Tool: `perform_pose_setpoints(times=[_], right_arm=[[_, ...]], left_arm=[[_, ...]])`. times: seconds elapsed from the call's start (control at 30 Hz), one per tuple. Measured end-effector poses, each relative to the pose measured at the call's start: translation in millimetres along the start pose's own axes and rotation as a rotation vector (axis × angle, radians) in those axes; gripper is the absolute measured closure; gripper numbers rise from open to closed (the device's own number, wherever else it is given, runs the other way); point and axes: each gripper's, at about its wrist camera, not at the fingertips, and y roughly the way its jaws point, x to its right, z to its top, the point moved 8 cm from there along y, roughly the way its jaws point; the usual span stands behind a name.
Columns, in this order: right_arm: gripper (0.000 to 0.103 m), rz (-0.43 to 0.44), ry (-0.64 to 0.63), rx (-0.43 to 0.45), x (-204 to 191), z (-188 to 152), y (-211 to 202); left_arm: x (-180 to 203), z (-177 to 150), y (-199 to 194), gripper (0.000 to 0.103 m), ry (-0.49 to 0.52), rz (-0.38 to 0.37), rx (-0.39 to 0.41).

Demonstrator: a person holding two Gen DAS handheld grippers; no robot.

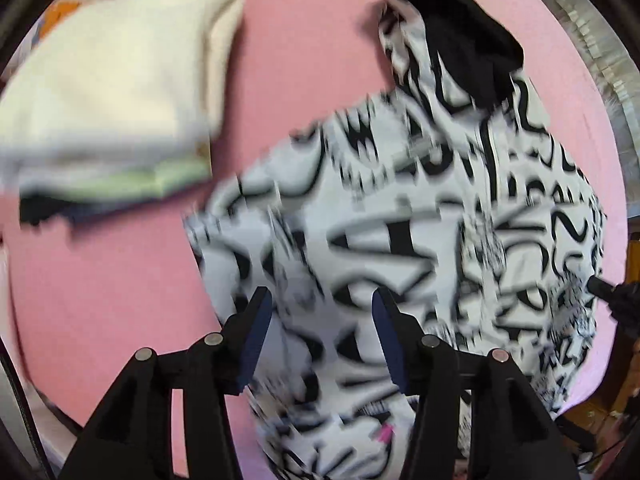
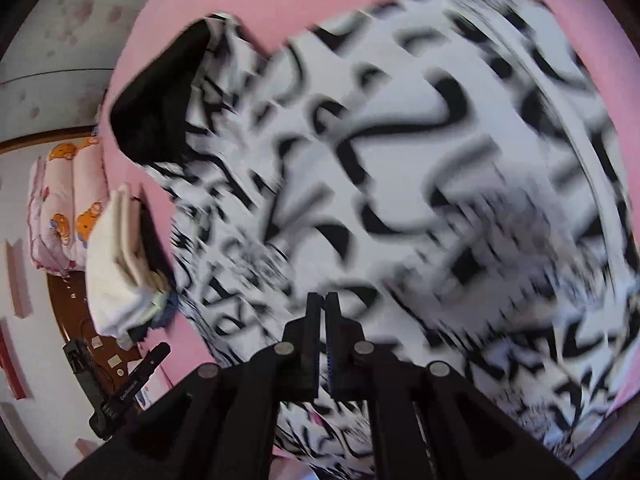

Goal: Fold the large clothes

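Left wrist view: left gripper (image 1: 322,300) fingers open, empty, directly above jacket (image 1: 400,220) on bed (image 1: 100,300). Right gripper (image 2: 324,300) fingers closed; any pinched cloth unclear.

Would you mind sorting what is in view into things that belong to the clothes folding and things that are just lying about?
Belongs to the job:
- black-and-white patterned garment with black hood
- stack of folded clothes
- pink bed sheet, the work surface
- left gripper, open
- right gripper, shut

Just lying about:
- bear-print quilt
- black device on the floor
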Motion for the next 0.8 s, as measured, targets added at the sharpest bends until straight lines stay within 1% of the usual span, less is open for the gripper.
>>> perform_pose_setpoints(times=[0.07,0.1,0.17,0.2,0.23,0.33,0.37,0.4,0.43,0.5,0.53,0.57,0.6,0.63,0.7,0.8], right_arm=[[0.098,0.024,-0.007,0.011,-17,24,0],[0.095,0.035,0.000,0.022,-26,38,-1],[0.088,0.061,0.000,0.033,-45,63,-3],[0.081,0.072,-0.001,0.042,-56,78,-5],[0.076,0.082,0.001,0.051,-63,91,-9],[0.068,0.131,0.012,0.091,-92,136,-21],[0.066,0.136,0.012,0.107,-102,150,-24],[0.063,0.138,0.008,0.122,-108,159,-28],[0.057,0.134,0.003,0.140,-115,171,-31],[0.052,0.135,-0.007,0.179,-129,196,-34],[0.052,0.153,-0.015,0.193,-137,206,-34],[0.052,0.179,-0.026,0.201,-144,217,-32],[0.052,0.193,-0.039,0.204,-149,225,-30],[0.051,0.206,-0.055,0.213,-154,234,-28],[0.051,0.188,-0.092,0.247,-160,251,-21],[0.051,0.125,-0.180,0.295,-164,275,-9]], left_arm=[[-1,30,-2,0.050,0.027,0.039,0.021],[-4,48,-3,0.050,0.039,0.078,0.034],[-6,77,-5,0.049,0.042,0.126,0.056],[-9,96,-8,0.047,0.030,0.142,0.070],[-10,108,-11,0.044,0.017,0.141,0.084],[-11,156,-21,0.035,-0.042,0.102,0.149],[-10,167,-23,0.035,-0.056,0.091,0.168],[-8,184,-26,0.034,-0.069,0.067,0.197],[-6,194,-27,0.034,-0.078,0.051,0.215],[0,217,-26,0.034,-0.109,-0.024,0.254],[1,225,-25,0.034,-0.122,-0.040,0.263],[3,231,-21,0.034,-0.127,-0.038,0.265],[4,240,-18,0.034,-0.127,-0.020,0.269],[5,247,-15,0.034,-0.126,-0.015,0.285],[8,261,-6,0.034,-0.131,-0.024,0.331],[8,275,7,0.034,-0.154,-0.041,0.403]])
